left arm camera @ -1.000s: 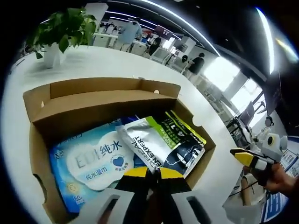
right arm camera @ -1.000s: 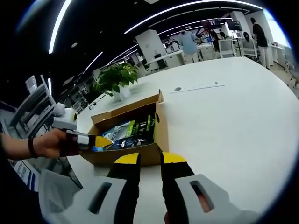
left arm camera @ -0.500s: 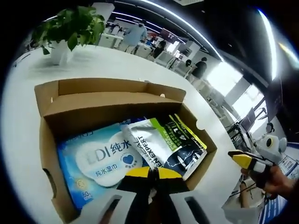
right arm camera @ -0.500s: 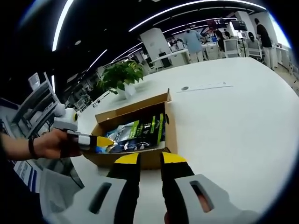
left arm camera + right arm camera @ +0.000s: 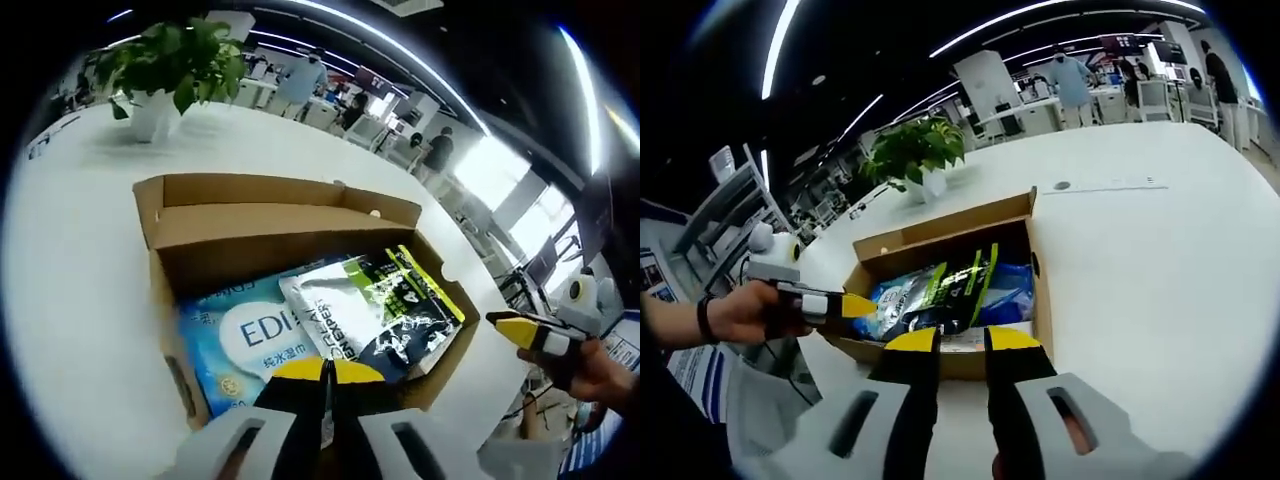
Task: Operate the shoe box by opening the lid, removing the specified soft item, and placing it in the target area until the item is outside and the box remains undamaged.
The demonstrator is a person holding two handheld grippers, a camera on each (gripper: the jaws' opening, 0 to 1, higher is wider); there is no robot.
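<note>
The shoe box (image 5: pixel 300 215) stands open on the white worktop (image 5: pixel 70 260), lid flap folded back, with a blue wipes pack (image 5: pixel 245 340) lying flat inside beside a silver, green and black pouch (image 5: pixel 375 315) that overlaps it. The left gripper (image 5: pixel 322 372) hangs over the box's near wall with its yellow-tipped fingers (image 5: pixel 292 370) pressed together on nothing. The right gripper (image 5: pixel 962 342) sits at the opposite box wall, fingers (image 5: pixel 912 342) narrowly apart and empty; a potted plant (image 5: pixel 910 155) stands beyond.
</note>
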